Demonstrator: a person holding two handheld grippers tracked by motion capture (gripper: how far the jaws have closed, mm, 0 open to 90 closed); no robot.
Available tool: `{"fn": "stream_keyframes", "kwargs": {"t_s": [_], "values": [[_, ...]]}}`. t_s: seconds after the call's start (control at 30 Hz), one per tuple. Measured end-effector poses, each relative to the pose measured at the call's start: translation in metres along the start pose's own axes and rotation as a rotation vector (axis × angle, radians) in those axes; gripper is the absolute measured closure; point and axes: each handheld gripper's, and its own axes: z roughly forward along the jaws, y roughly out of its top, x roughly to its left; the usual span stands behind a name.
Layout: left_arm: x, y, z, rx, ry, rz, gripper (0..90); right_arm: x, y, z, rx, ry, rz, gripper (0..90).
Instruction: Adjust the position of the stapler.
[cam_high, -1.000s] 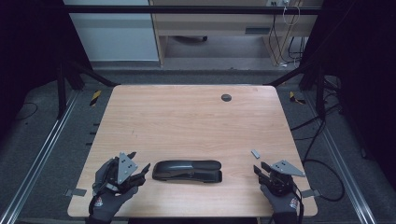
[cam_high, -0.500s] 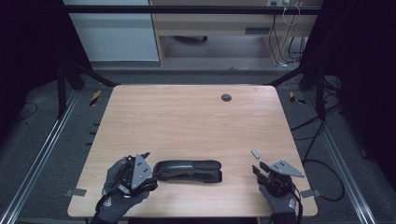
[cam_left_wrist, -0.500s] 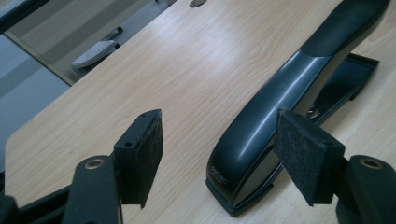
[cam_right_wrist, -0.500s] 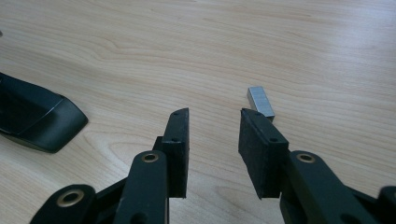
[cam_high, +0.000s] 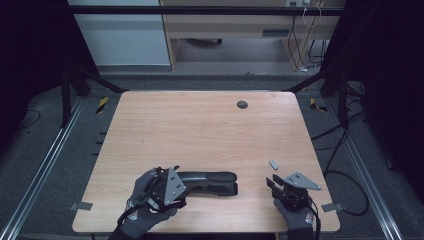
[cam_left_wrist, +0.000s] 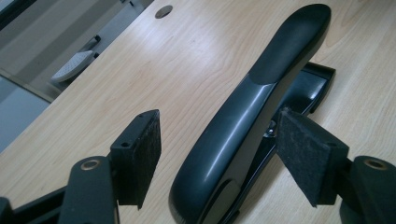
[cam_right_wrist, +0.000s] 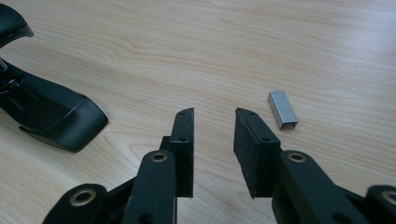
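Note:
A black stapler (cam_high: 215, 181) lies lengthwise near the table's front edge, its top arm slightly raised. My left gripper (cam_high: 184, 186) is at its left end. In the left gripper view the stapler (cam_left_wrist: 261, 84) runs between the jaws of the left gripper (cam_left_wrist: 219, 135), which have just been opening. The left pad (cam_left_wrist: 142, 154) stands clear of it, so nothing is clamped. My right gripper (cam_high: 274, 181) rests at the front right. A small metal strip of staples (cam_high: 273, 164) lies just beyond it. The right gripper (cam_right_wrist: 214, 119) has just been closing its jaws, with nothing between them; the staples (cam_right_wrist: 282, 109) lie to the right of its tips.
The wooden table (cam_high: 200, 130) has a round cable hole (cam_high: 242, 104) near its back edge. The stapler's front end (cam_right_wrist: 46, 116) is at the left of the right gripper view. Metal rails and dark floor surround the table.
My left gripper has moved right, from beside the stapler to around its left end. The right gripper stayed in place and its jaws have narrowed.

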Motion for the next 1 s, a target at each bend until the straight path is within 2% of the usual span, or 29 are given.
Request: {"fn": "stream_keyframes", "kwargs": {"t_s": [0.27, 0.33, 0.57, 0.8, 1.0], "values": [[-0.013, 0.014, 0.007, 0.022, -0.026, 0.063, 30.2, 0.002, 0.0, 0.0, 0.001, 0.012, -0.002, 71.7], [-0.014, 0.015, 0.007, 0.024, -0.026, 0.068, 30.2, 0.002, 0.0, 0.0, 0.001, 0.013, -0.005, 71.9], [-0.027, 0.026, 0.013, 0.043, -0.022, 0.134, 29.7, 0.006, 0.001, 0.0, -0.001, 0.025, -0.003, 73.6], [-0.033, 0.035, 0.019, 0.046, -0.027, 0.16, 29.6, 0.007, 0.0, 0.0, 0.001, 0.03, 0.0, 74.8], [-0.041, 0.042, 0.024, 0.055, -0.028, 0.198, 29.6, 0.006, 0.0, 0.0, 0.001, 0.031, 0.005, 75.1]]}}
